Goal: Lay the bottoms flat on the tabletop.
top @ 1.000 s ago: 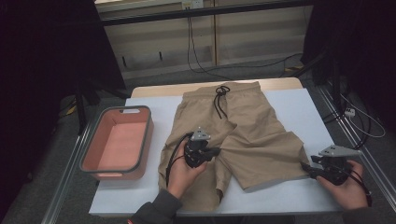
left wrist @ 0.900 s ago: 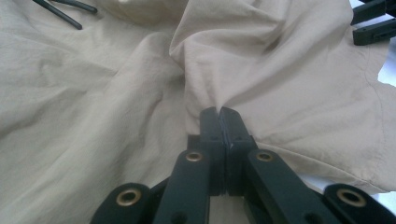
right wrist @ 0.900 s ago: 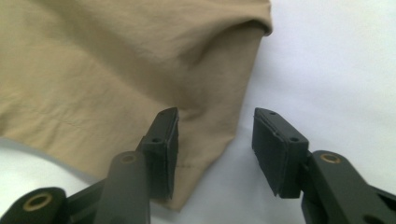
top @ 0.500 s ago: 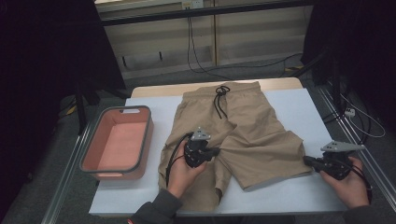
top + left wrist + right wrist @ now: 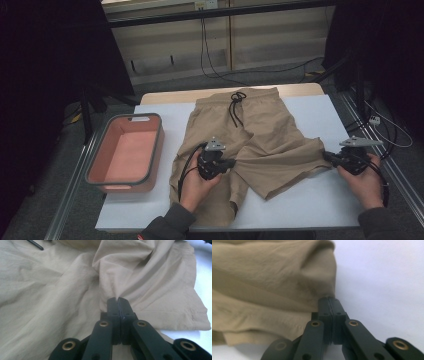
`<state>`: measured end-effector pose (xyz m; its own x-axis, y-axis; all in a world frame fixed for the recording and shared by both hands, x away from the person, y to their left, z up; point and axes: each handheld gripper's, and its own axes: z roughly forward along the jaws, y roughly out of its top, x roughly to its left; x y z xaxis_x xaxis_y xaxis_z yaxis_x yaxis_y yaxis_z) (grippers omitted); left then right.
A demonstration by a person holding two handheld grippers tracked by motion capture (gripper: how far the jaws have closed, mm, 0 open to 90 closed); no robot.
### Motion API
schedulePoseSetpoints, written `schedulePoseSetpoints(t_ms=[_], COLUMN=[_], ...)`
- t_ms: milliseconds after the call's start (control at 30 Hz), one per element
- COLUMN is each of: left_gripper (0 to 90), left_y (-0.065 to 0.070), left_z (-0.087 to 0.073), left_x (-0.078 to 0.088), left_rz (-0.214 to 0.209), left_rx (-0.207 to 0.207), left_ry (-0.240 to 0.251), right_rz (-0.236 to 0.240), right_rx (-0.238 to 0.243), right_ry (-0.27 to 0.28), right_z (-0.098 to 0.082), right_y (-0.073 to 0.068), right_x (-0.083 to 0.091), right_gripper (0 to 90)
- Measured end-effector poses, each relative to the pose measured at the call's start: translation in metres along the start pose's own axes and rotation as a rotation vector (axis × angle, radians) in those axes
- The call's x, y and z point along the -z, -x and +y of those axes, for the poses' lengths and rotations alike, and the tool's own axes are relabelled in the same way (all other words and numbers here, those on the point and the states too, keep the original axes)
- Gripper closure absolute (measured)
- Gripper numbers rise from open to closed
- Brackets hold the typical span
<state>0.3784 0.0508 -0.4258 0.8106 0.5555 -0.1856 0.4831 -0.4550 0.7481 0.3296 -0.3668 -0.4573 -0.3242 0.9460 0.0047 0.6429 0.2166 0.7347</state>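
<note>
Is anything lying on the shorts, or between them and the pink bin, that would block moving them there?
Nothing visible does. Both grippers, left and right, are shut on the shorts; bare table separates them from the bin.

The worktop (image 5: 310, 200) fills the lower middle of the high view. The shorts (image 5: 250, 145) lie spread on it at the centre, the waistband toward the top of the frame and the legs toward the bottom. The drawstring (image 5: 235, 107) lies on the shorts near the waistband. The bin (image 5: 125, 152) stands on the worktop at the left, just beside the shorts. The left tongs (image 5: 231, 163) are on the shorts at the middle. The right tongs (image 5: 327, 156) are at the right edge of the shorts, over the worktop. Behind the worktop, cables (image 5: 210, 60) hang before the wall.
</note>
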Motion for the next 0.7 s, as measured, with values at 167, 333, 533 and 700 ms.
schedulePoseSetpoints(t_ms=[167, 333, 533, 700], left_gripper=[89.3, 89.2, 89.2, 89.2], left_y=[0.0, 0.002, 0.003, 0.004], left_z=[-0.001, 0.0, 0.0, 0.001], left_x=[0.0, 0.002, 0.001, 0.001], left_rz=[-0.008, -0.008, -0.008, -0.013], left_rx=[-0.004, -0.011, -0.009, -0.006], left_ry=[-0.005, 0.002, -0.004, -0.001], right_rz=[-0.038, -0.03, -0.025, 0.023], right_rx=[0.036, 0.034, 0.077, 0.106], right_ry=[0.006, 0.021, 0.057, 0.099], right_z=[-0.001, -0.002, -0.002, 0.002], right_y=[-0.004, -0.007, -0.015, -0.026], right_x=[-0.001, 0.006, 0.023, 0.034], right_gripper=[79.9, 66.5, 53.3, 47.5])
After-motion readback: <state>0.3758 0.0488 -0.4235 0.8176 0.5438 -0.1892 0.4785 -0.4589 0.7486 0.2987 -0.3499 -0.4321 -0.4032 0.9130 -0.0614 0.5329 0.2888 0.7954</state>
